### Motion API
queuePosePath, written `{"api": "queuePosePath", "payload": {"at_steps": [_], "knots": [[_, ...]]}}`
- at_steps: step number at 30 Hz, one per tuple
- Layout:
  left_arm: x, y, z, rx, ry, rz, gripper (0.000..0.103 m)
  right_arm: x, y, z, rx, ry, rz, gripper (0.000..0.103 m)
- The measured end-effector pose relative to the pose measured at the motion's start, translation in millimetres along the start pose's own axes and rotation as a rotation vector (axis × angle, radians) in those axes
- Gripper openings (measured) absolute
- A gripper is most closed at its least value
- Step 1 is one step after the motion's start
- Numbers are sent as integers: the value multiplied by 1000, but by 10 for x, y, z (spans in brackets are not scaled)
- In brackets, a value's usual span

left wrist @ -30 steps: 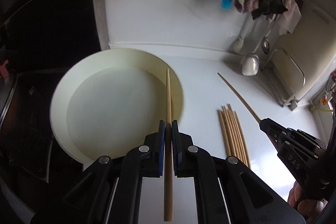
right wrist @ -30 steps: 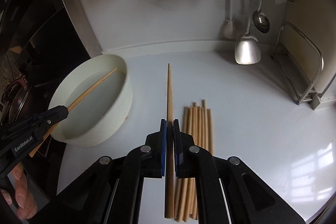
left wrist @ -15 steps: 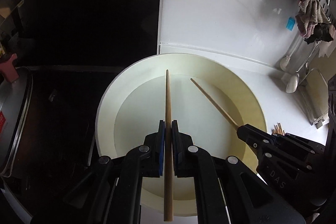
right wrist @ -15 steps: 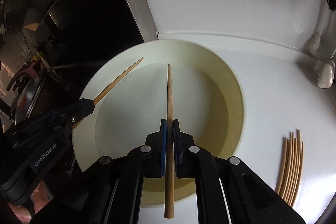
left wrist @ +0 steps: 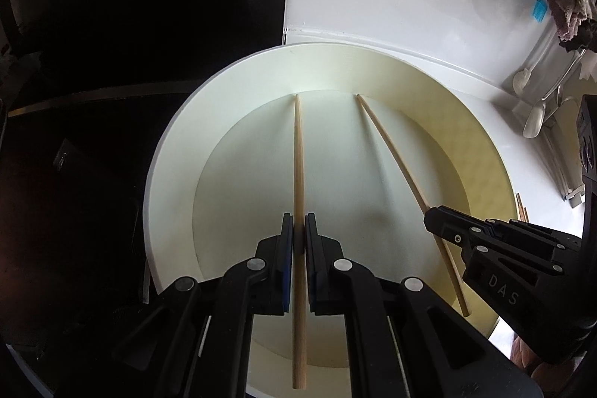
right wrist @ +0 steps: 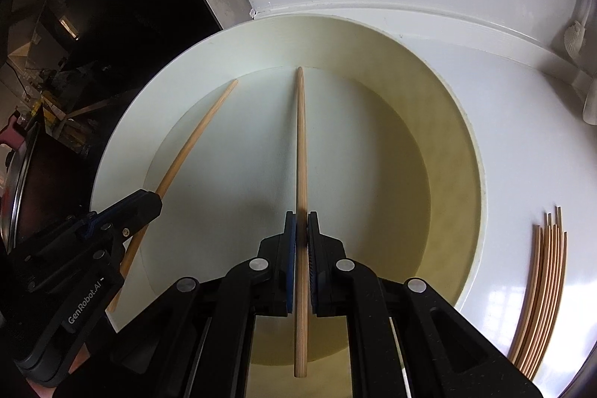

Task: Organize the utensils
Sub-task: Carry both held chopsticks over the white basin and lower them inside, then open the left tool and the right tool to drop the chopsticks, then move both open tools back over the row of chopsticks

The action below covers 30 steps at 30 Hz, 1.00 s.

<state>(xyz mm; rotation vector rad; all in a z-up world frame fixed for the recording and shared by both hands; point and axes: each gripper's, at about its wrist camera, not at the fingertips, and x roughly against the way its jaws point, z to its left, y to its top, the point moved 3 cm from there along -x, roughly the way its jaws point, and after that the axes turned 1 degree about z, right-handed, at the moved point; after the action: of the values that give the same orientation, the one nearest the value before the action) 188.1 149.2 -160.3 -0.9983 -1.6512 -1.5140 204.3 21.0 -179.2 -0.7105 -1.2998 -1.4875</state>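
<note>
Chopsticks (left wrist: 298,155) in both tongs point steeply down into basin (left wrist: 168,174).

Left wrist view: taken from behind the left gripper (left wrist: 299,230), aimed steeply down along its fingers, close above a cream basin (left wrist: 175,152). The right gripper (left wrist: 433,215) is seen entering from the right of the fingers.

Right wrist view: taken from behind the right gripper (right wrist: 301,230), likewise tilted steeply down and close over the same basin (right wrist: 123,122). The left gripper (right wrist: 153,202) is seen to the left of the fingers.

Shared ground: the basin, both held chopsticks, the white counter (right wrist: 522,122) beyond the fingertips.
</note>
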Motion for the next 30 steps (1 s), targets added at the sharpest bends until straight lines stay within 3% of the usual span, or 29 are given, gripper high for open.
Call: {"api": "queuePosePath", "payload": {"at_steps": [8, 10, 13, 17, 21, 26, 30], "knots": [[-123, -3, 47, -2, 16, 23, 16, -110, 24, -65, -35, 7, 39, 6], [-122, 0, 62, -6, 28, 20, 24, -102, 25, -65, -32, 0, 33, 10], [-71, -4, 96, 9, 33, 10, 42, -9, 12, -56, -23, -6, 12, 26], [51, -6, 129, 28, 37, -12, 66, 130, 3, -51, -8, -23, -16, 29], [211, -44, 146, 23, 60, -39, 67, 270, -49, -58, -9, -22, -39, 39], [455, -160, 180, 25, 76, -51, 74, 534, -180, -97, -9, -17, -78, 39], [655, -277, 112, 16, 75, -76, 79, 781, -373, -142, 6, -19, -118, 47]]}}
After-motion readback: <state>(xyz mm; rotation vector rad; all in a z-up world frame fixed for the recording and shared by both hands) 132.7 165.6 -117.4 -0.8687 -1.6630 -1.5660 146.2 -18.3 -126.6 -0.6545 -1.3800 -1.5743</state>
